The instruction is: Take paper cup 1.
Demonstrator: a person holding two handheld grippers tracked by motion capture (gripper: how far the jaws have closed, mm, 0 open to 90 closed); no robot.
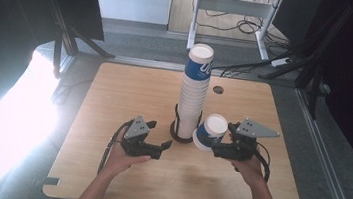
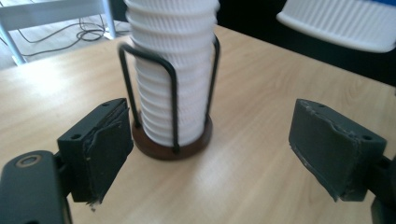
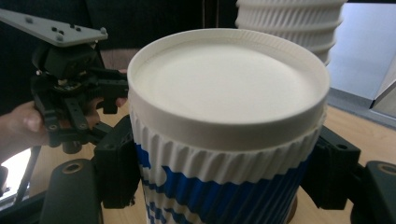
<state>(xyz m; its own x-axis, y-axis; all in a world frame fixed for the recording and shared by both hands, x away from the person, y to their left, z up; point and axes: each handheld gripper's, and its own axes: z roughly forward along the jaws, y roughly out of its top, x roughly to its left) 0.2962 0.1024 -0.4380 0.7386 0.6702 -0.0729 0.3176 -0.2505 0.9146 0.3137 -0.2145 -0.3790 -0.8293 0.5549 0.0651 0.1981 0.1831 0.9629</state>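
A tall stack of white ribbed paper cups [image 1: 193,94], the top one printed blue, stands in a black wire holder [image 1: 181,133] at the table's middle. In the left gripper view the stack [image 2: 175,74] rises straight ahead beyond the jaws. My left gripper [image 1: 160,134] is open and empty just left of the holder. My right gripper [image 1: 221,140] is shut on a single blue-and-white cup [image 1: 209,131], held tilted just right of the stack. In the right gripper view that cup [image 3: 229,107] sits between both jaws, its white base towards the camera.
The wooden table [image 1: 130,89] has a small round hole [image 1: 218,89] near its far edge. Behind it are cables and a white desk frame [image 1: 235,8] on the floor. Bright glare lies on the floor at left. A dark stand [image 1: 63,41] is at the far left corner.
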